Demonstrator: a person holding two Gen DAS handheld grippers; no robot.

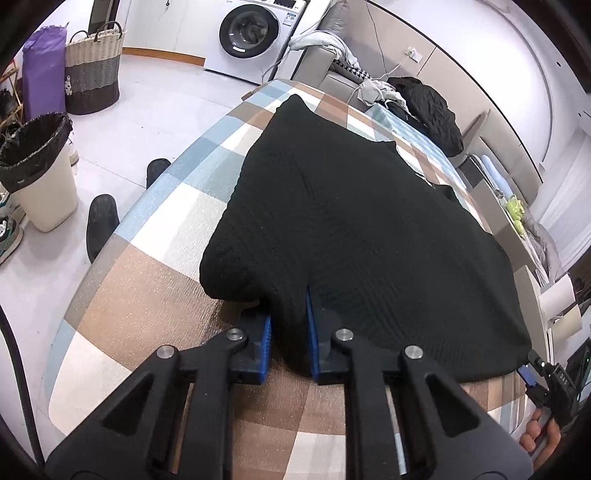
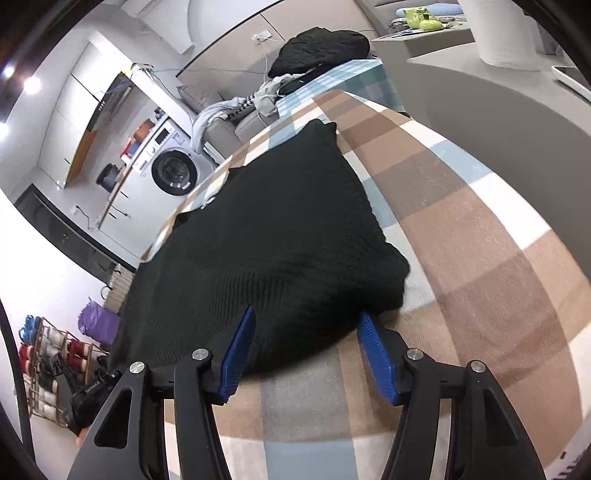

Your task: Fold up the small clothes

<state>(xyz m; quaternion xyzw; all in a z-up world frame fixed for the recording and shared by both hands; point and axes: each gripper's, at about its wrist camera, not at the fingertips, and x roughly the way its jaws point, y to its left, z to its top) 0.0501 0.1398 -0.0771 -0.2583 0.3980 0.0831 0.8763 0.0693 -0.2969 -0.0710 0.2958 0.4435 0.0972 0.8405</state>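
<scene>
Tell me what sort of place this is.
Probably a home laundry or utility room: a front-loading washing machine, a woven laundry basket, and a black knit garment spread on a checked table.

White washing machine (image 1: 255,33) against the wall, pale floor (image 1: 147,107), grey sofa (image 1: 332,66)

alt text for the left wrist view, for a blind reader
The left gripper pinches the near edge of a black knit garment spread on a checked tablecloth. A washing machine and woven basket stand beyond.
</scene>
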